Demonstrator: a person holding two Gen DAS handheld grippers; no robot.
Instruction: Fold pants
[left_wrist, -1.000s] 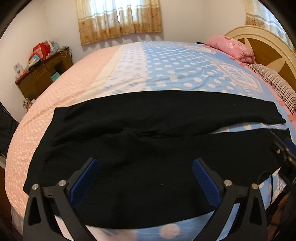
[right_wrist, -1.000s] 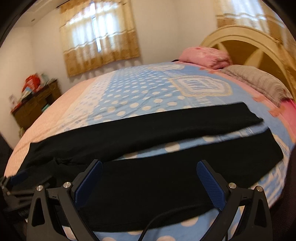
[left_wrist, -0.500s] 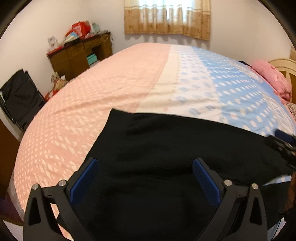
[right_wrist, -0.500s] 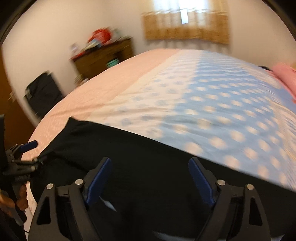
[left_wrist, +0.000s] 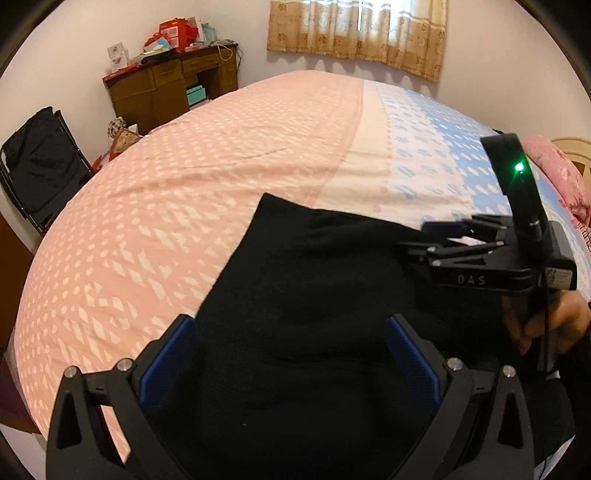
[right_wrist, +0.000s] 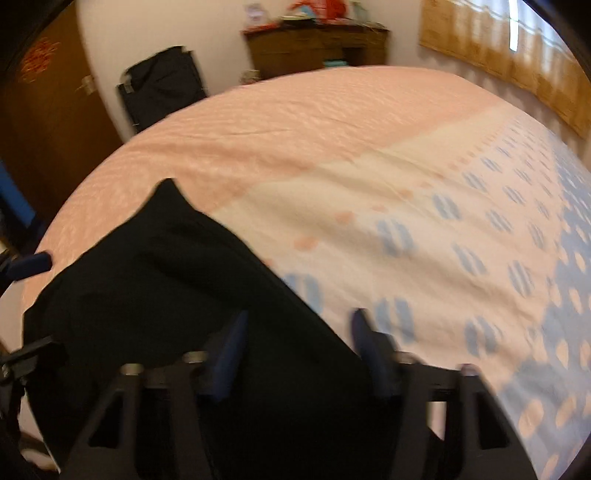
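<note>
The black pants (left_wrist: 314, 314) lay on the bed (left_wrist: 184, 192), waist end just ahead of both grippers. The left gripper (left_wrist: 291, 365) hung with jaws wide apart over the cloth. The right gripper (right_wrist: 299, 347), jaws just closing, stood narrowed over the cloth's edge; a grip was not clear. Both should probably pinch matching waistband corners before lifting.

Both wrist views over bed (left_wrist: 258, 155) (close)

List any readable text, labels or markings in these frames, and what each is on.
"DAS": on the side of the right gripper body.
White sticker at that gripper's rear: print too small to read.
Red boxes and cards on the wooden desk: illegible.
Reddish ornament on the brown door: blurred, unreadable.
</note>
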